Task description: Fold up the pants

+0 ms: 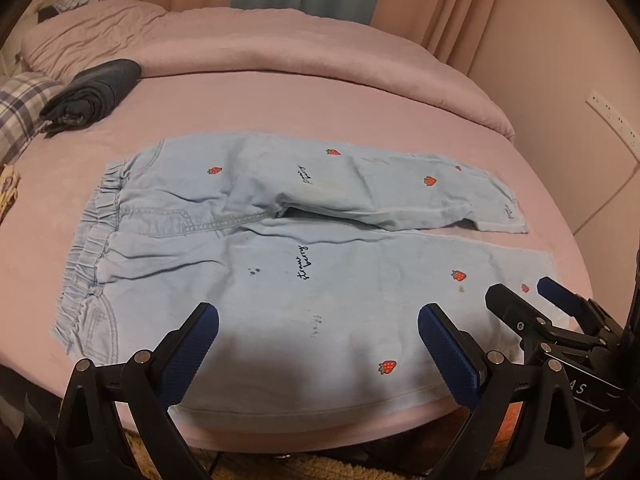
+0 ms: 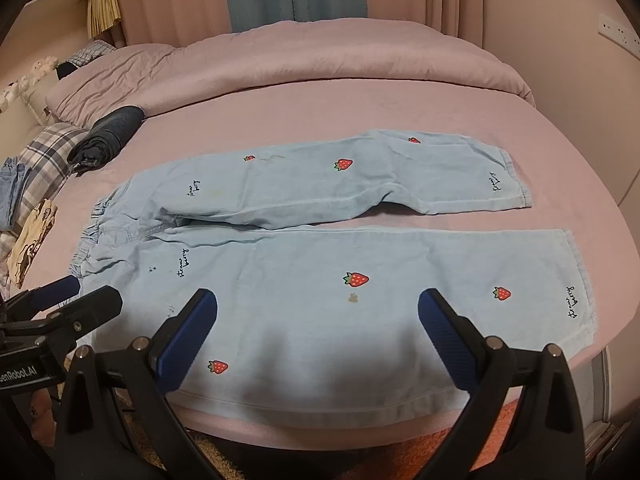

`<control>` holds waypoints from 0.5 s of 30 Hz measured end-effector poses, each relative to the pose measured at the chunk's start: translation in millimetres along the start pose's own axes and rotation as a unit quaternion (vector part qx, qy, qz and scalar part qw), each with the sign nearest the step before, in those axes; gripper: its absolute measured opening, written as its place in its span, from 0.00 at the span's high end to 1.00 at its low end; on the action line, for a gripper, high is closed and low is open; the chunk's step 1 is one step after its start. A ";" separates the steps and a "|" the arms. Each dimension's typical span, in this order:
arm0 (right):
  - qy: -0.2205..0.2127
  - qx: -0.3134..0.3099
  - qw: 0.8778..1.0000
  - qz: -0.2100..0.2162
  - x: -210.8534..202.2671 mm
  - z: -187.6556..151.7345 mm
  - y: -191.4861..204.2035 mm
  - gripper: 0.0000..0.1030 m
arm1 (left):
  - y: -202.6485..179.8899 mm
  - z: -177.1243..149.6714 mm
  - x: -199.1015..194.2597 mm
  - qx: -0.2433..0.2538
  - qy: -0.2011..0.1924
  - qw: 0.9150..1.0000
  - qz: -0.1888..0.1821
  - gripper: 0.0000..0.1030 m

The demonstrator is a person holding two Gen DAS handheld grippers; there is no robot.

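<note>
Two grippers are hovering at the near edge of the bed [image 2: 360, 92], and you're holding both above the pants [image 2: 320, 280] without touching them. Your left gripper [image 1: 318, 336] is spreading its blue-padded fingers [image 1: 196, 344] wide apart over the near leg, close to the waistband [image 1: 92, 240] end, gripping nothing. Your right gripper [image 2: 318, 324] is also gaping wide, empty, hanging over the same leg nearer the cuff [image 2: 576, 280].

The pants are lying flat across the pink sheet, light blue with little strawberries [image 2: 356, 279], waistband pointing to your left and cuffs to your right. Both legs are lying side by side, the far leg [image 2: 340, 176] wrinkling a little and angling slightly away from the near one, a strip of sheet showing between them toward the cuffs.

Beyond the waistband, a dark folded garment [image 1: 96, 92] is resting by the plaid pillow [image 1: 20, 108], well apart from the pants. A pink duvet [image 1: 280, 44] is bunching along the far side of the bed.
</note>
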State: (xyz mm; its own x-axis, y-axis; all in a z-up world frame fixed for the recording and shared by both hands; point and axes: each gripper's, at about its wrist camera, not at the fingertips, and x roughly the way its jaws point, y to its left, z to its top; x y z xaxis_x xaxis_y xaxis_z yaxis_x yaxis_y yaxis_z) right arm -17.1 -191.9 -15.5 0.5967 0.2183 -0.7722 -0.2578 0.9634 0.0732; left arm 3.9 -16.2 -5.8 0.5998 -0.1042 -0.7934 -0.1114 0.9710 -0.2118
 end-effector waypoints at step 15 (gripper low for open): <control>0.004 -0.004 1.000 -0.002 1.2 -0.9 1.8 0.02 | -6.1 -1.1 -1.2 0.010 0.003 1.000 0.008 0.02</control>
State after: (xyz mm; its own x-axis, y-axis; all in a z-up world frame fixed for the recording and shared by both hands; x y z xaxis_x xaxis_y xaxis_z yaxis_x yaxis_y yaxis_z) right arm -17.5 -190.1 -16.9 0.5918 0.2138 -0.7772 -0.2613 0.9630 0.0660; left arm 3.0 -22.2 -4.2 0.5932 -0.0893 -0.8001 -0.1055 0.9766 -0.1873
